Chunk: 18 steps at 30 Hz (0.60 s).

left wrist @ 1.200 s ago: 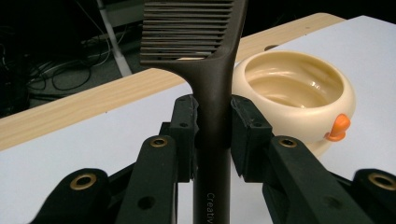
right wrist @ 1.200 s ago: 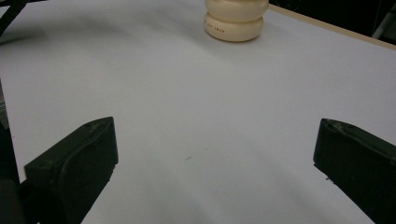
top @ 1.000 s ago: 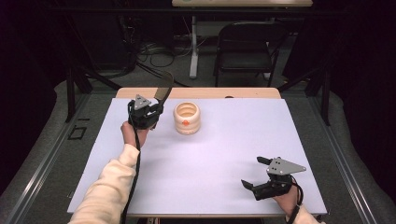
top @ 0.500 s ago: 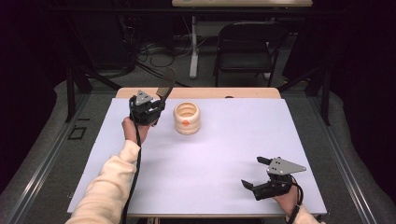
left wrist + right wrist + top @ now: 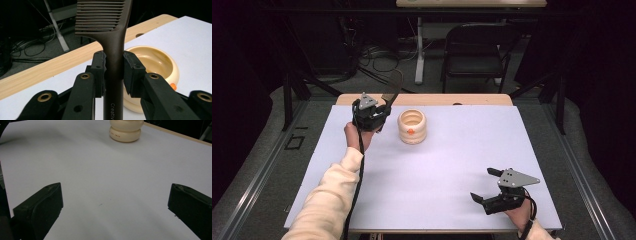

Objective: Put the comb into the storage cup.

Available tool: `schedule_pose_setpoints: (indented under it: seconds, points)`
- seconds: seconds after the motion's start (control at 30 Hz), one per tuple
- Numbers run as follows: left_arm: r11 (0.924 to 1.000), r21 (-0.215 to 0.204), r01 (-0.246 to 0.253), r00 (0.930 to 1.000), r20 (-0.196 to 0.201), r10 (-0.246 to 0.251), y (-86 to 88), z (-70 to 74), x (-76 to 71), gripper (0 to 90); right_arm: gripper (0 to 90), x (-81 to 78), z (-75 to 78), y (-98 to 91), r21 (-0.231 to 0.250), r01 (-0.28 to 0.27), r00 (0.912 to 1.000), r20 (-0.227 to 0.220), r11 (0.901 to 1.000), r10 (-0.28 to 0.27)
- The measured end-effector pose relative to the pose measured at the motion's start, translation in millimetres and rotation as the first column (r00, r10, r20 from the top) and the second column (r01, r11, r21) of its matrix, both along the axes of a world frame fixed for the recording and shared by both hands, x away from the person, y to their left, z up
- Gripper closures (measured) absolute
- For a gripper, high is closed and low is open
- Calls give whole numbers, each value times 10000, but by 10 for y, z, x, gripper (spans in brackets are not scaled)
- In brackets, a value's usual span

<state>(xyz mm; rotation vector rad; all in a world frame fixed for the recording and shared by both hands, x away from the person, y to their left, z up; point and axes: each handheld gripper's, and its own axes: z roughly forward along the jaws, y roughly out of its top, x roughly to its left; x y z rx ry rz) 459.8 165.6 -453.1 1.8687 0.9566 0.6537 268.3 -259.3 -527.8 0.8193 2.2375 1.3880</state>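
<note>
My left gripper (image 5: 379,111) is shut on the handle of a dark brown comb (image 5: 392,88), which slants up and away past the table's far edge. In the left gripper view the comb (image 5: 113,45) rises between the two pads (image 5: 98,66), its teeth at the top. Just to the right of it stands a cream ribbed pot (image 5: 412,126) with an orange spot on its side; the same pot (image 5: 150,61) shows hollow behind the jaws. My right gripper (image 5: 488,185) rests open near the table's front right corner, with nothing between its fingers (image 5: 41,206). The pot (image 5: 126,130) is far ahead of it.
The white table top (image 5: 452,165) has a wooden strip (image 5: 437,99) along its far edge. A black folding chair (image 5: 477,50) and cables on the floor lie beyond the table. Metal rails run along both sides.
The left gripper with the comb has shifted slightly nearer the pot. The right gripper has stayed where it was.
</note>
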Motion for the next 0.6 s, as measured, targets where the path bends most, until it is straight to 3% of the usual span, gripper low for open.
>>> schedule_pose_setpoints:
  seconds: [0.6]
  points:
    - [9999, 19, 146, 9998, 142, -146, -69, 100, 36, 723, 0, 0, 1, -1, -4, -12, 10000, 16, 10000, 12]
